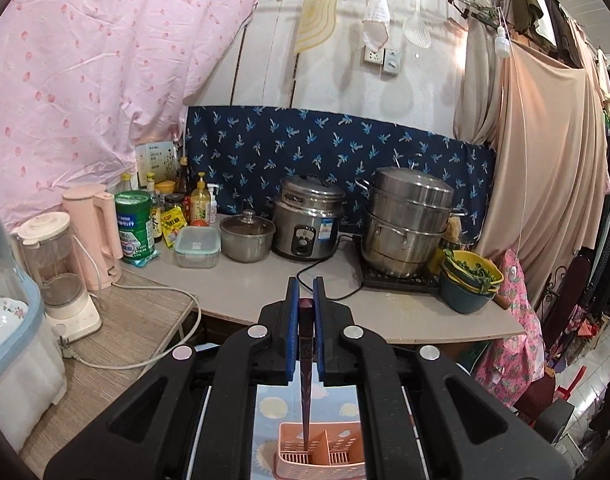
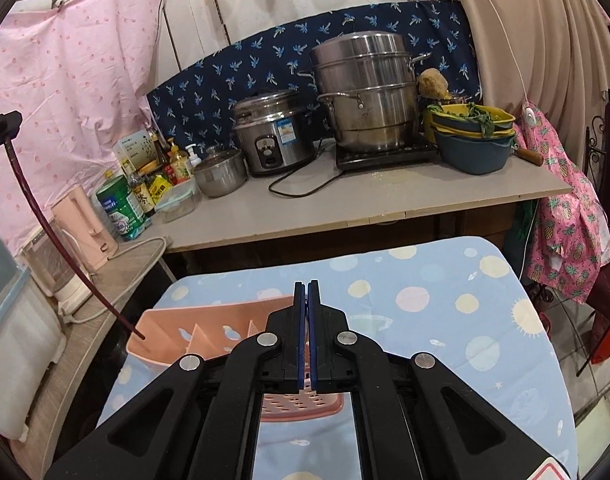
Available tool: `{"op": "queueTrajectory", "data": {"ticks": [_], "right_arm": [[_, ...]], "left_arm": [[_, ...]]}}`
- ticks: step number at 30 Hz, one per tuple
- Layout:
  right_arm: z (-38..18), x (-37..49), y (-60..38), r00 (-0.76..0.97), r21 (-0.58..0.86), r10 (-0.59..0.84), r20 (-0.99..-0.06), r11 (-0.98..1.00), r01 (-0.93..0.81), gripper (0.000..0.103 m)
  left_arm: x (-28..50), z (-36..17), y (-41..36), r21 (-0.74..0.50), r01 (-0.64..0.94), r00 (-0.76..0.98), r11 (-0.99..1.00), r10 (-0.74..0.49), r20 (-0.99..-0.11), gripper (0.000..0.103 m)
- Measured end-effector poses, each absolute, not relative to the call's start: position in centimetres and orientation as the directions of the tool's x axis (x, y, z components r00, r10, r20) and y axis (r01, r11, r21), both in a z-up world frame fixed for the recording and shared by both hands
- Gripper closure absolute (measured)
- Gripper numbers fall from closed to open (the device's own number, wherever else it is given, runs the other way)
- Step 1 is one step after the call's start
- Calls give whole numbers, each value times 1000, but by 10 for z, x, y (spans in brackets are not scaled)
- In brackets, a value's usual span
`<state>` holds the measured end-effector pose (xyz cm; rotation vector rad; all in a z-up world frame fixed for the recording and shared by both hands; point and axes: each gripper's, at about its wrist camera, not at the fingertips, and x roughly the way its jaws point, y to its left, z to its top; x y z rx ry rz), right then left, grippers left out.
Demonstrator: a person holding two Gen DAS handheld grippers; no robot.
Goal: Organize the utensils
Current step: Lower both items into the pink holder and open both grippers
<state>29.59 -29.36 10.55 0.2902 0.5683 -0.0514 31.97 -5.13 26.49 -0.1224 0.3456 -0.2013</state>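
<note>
The left gripper (image 1: 306,294) gripped a dark red chopstick (image 1: 305,380) by its thick end, the thin tip hanging down into the left end compartment of the pink utensil basket (image 2: 209,330). The right gripper (image 2: 307,294) was pressed closed on nothing, above the basket's right part. The basket stood on a blue spotted cloth (image 2: 445,320).

1. A makeshift home kitchen is shown: a rice cooker (image 1: 307,222), a stacked steel steamer (image 1: 407,222) and a small lidded pot (image 1: 247,238) are set on the bench (image 1: 385,312).
2. Sauce bottles (image 1: 201,200), a pink kettle (image 1: 95,232) and a blender (image 1: 61,272) are crowded at its left end.
3. Domestic use is confirmed by clothes (image 1: 545,152) hung on a line and a pink sheet (image 1: 85,80) draped along the wall.
</note>
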Motion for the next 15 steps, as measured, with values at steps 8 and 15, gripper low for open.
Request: {"op": "queueTrajectory", "data": {"ticks": [8, 15], "right_arm": [[90, 300, -299, 833, 281, 45, -552, 950, 136, 92], [99, 274, -302, 845, 315, 59, -531, 940, 132, 68]], "left_arm": [[340, 221, -46, -168, 139, 897, 976, -196, -396, 96], [328, 195, -29, -161, 88, 884, 983, -151, -443, 46]]}}
